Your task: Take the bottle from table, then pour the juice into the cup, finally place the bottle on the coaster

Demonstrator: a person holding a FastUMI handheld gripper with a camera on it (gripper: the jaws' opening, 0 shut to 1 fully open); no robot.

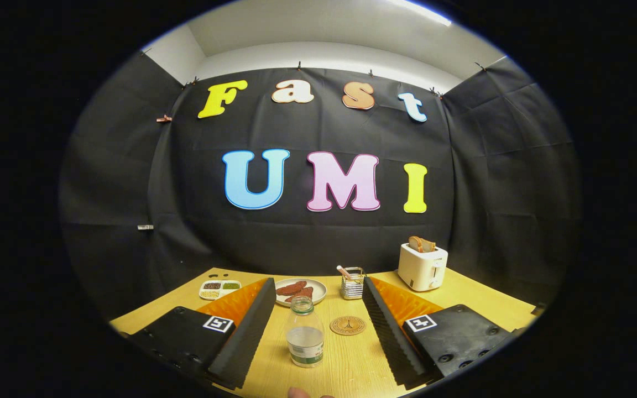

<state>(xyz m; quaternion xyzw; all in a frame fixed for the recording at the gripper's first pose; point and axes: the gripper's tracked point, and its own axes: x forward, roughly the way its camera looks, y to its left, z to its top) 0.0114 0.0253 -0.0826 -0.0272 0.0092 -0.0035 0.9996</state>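
A small clear bottle (304, 333) with no cap and a pale label stands upright on the wooden table (351, 365), partly filled. It sits between my two fingers, closer to the left one, touching neither. My gripper (315, 337) is open wide. A round wooden coaster (347, 325) lies just right of the bottle, also between the fingers. A small metal-ribbed glass cup (352, 283) with a stick in it stands beyond the coaster.
A plate (301, 291) of reddish sausages sits behind the bottle. A white toaster (422, 265) holding bread stands at the back right. A small divided dish (219, 288) of condiments lies back left. A fingertip (298, 393) shows at the near table edge.
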